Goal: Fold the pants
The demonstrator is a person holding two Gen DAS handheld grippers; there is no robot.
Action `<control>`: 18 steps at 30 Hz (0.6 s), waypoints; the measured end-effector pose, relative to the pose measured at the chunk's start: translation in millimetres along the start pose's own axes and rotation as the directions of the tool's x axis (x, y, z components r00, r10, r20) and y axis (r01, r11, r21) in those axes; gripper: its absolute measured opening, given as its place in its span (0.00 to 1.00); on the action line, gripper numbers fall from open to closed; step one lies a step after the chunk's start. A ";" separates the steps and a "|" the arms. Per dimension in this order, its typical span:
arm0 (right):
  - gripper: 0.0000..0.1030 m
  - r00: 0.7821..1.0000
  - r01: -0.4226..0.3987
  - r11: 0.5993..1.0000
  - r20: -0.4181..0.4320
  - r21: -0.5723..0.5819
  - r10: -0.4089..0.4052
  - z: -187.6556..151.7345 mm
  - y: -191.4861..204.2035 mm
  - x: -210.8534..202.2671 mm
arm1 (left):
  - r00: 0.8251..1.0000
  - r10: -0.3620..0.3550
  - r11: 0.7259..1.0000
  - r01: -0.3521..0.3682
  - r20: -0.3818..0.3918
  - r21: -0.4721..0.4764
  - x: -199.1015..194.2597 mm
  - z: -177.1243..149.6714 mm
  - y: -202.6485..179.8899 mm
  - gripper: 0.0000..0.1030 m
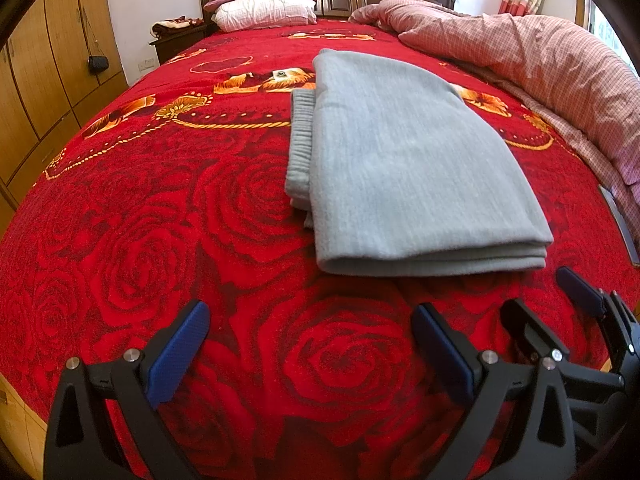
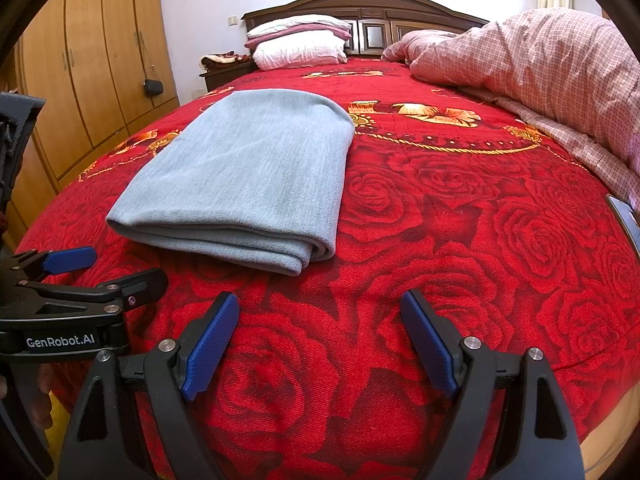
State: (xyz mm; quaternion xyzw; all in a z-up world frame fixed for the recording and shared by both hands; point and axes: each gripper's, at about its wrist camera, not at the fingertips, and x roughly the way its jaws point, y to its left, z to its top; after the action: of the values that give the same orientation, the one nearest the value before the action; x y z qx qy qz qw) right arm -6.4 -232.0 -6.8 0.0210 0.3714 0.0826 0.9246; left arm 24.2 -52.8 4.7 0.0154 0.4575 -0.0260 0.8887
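Grey pants (image 1: 400, 160) lie folded into a flat rectangular stack on the red rose blanket (image 1: 200, 240), with a ribbed waistband (image 1: 300, 140) poking out on their left side. My left gripper (image 1: 312, 344) is open and empty, just short of the stack's near folded edge. My right gripper (image 1: 556, 308) shows at the lower right, also open. In the right wrist view the pants (image 2: 248, 184) lie ahead and to the left of my open, empty right gripper (image 2: 320, 340). The left gripper (image 2: 104, 270) sits at the left, near the stack's front corner. Neither gripper touches the cloth.
A pink checked quilt (image 2: 540, 72) is heaped along the bed's right side. Pillows (image 2: 300, 48) are stacked at the dark wooden headboard (image 2: 376, 8). A flat dark object (image 2: 624, 216) lies near the right edge. Wooden wardrobes (image 2: 100, 60) line the left wall.
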 end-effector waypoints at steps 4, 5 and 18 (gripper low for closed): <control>0.83 1.000 0.000 1.000 -0.001 0.000 0.000 0.1 0.2 0.0 | 1.000 0.000 1.000 0.000 0.000 0.002 0.2 0.1 -0.2 1.00; 0.83 1.000 0.000 1.000 -0.001 0.000 0.000 0.2 0.1 0.0 | 1.000 0.000 1.000 0.000 0.000 0.003 0.4 0.1 -0.2 1.00; 0.83 1.000 -0.007 1.000 -0.025 0.004 0.008 3.0 -1.5 2.6 | 1.000 -0.006 1.000 0.006 -0.021 0.012 2.1 2.3 0.0 1.00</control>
State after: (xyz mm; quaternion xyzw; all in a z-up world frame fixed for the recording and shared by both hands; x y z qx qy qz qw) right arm -2.4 -232.9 -6.6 0.0233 0.3828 0.0855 0.9195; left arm 27.4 -53.0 4.4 0.0194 0.4667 -0.0313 0.8836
